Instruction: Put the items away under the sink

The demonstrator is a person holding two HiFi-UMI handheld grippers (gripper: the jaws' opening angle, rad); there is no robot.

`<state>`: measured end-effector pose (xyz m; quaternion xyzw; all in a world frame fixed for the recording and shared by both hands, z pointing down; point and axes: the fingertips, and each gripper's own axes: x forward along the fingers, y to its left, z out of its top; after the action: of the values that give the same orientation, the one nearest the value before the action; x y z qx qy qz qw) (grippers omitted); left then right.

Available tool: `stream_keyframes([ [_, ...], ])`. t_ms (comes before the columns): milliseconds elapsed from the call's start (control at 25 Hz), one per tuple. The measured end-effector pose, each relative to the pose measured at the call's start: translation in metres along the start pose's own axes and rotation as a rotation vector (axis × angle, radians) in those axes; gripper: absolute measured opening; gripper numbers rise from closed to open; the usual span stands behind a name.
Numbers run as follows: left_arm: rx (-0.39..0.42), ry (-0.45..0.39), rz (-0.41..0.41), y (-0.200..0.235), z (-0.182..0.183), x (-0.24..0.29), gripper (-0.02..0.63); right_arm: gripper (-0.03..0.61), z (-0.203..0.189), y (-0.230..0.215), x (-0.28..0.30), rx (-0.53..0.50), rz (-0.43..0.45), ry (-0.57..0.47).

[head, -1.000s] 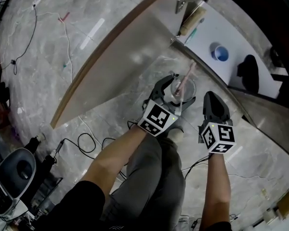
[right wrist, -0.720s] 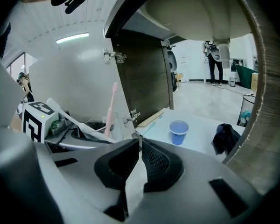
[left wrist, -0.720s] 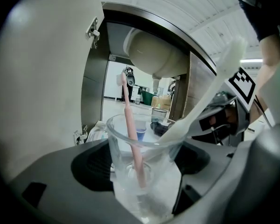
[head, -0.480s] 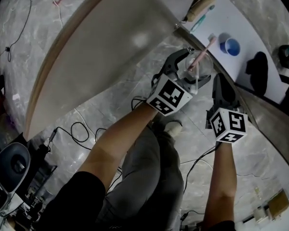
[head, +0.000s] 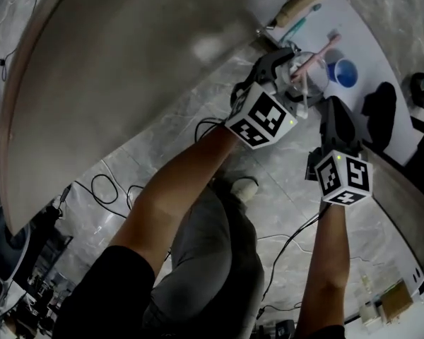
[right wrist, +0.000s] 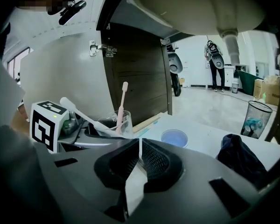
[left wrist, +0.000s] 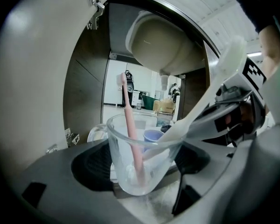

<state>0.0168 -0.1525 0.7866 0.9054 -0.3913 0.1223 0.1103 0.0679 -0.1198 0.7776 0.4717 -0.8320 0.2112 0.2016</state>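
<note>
**While the cup hangs at the cabinet mouth, the shelf lies straight ahead**

Since the left gripper (head: 291, 70) is clamped on the cup (left wrist: 141, 164), setting it down falls to that hand. Its jaws point into the open cabinet. The white shelf (head: 390, 56) lies just beyond and below the cup, under the basin (left wrist: 170, 42). In the cup the pink brush (left wrist: 131, 125) stands near upright. The white brush (left wrist: 196, 107) leans out toward the right gripper (head: 337, 126), whose jaws are together on nothing, just beside the left. A blue cap (right wrist: 174, 137) and a dark cloth (right wrist: 239, 157) sit on the shelf. Against half a second ago, the cup is nearer the shelf's edge, and the door (head: 127, 69) fills more of the head view.
</note>
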Motion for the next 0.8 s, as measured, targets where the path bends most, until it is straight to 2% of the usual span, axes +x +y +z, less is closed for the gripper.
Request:
stream_keyframes([
  [240,0.044,0.002,-0.002,0.011,-0.003,0.031,0.385,0.043,-0.002,-0.015,0.013,-0.009,-0.005,-0.002],
  [480,0.005,-0.014,0.018,0.026,-0.006,0.056,0.384,0.043,-0.003,-0.027,0.016,-0.013,-0.005,-0.006],
  [800,0.014,0.001,0.013,0.028,-0.014,0.073,0.385,0.043,-0.008,-0.03,0.02,-0.011,0.006,-0.001],
])
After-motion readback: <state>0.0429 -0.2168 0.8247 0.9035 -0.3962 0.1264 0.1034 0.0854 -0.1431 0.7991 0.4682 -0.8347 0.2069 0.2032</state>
